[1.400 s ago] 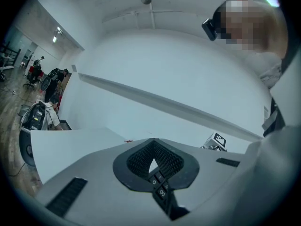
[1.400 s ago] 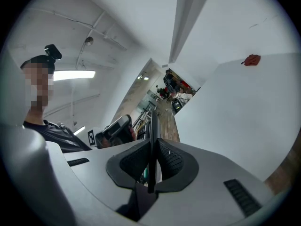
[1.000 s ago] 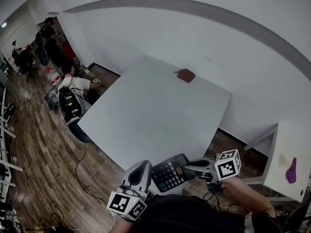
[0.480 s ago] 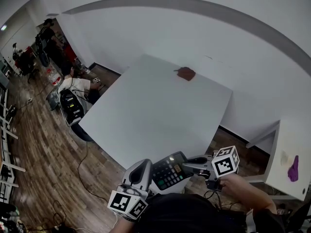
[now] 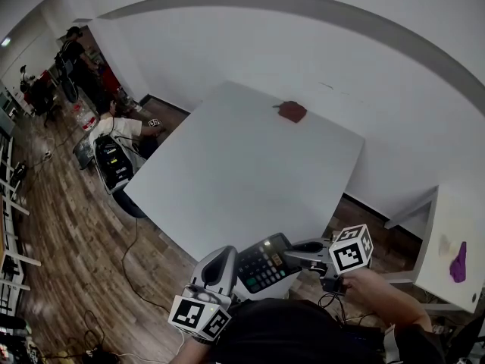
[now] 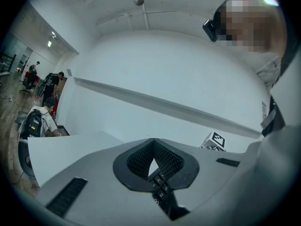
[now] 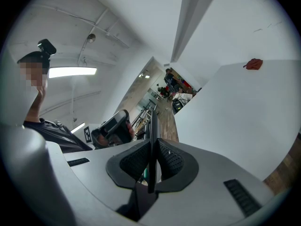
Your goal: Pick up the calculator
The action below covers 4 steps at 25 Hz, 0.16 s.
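Note:
The dark calculator, with rows of keys, hangs off the near edge of the white table, in front of my body. My right gripper is shut on its right edge. In the right gripper view the calculator shows edge-on as a thin dark strip pinched between the pads. My left gripper sits just left of the calculator with its tips together. In the left gripper view, calculator keys show through the gap below the closed tips.
A small red object lies at the table's far edge. A purple item rests on a white side table at the right. People, a chair and bags are on the wooden floor to the left, with cables nearby.
My right gripper and the calculator have shifted slightly up and to the left. The left gripper has barely moved.

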Motion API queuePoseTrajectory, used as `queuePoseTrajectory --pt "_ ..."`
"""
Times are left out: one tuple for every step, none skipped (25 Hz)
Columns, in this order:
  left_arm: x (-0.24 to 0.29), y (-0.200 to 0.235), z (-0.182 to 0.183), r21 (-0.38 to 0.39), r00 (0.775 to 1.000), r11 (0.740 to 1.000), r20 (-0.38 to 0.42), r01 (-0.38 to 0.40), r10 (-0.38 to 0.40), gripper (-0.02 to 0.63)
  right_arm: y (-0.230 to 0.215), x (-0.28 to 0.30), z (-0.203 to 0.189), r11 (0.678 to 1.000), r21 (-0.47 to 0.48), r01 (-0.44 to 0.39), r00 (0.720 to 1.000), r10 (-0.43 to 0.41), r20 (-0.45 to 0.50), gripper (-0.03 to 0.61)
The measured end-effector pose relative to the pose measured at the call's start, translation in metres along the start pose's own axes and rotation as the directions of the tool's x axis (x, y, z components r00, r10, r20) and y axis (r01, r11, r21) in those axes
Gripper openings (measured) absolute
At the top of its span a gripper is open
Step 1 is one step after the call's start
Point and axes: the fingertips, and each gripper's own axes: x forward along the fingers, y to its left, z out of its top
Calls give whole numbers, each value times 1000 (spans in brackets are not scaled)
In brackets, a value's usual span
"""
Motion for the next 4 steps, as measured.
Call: queuePoseTrajectory --pt "0 1 0 0 1000 1000 -1 -1 1 6 0 0 0 1000 -1 0 1000 0 -1 49" --pt "0 1 -1 0 1000 1000 -1 -1 1 6 0 1 0 1000 -1 0 1000 0 -2 49" --pt "0 2 -1 0 1000 1000 -2 -1 1 6 0 2 0 1000 -2 0 1000 0 -2 49" --pt "0 2 -2 0 1000 1000 -2 -1 1 6 0 2 0 1000 -3 0 1000 0 -3 49"
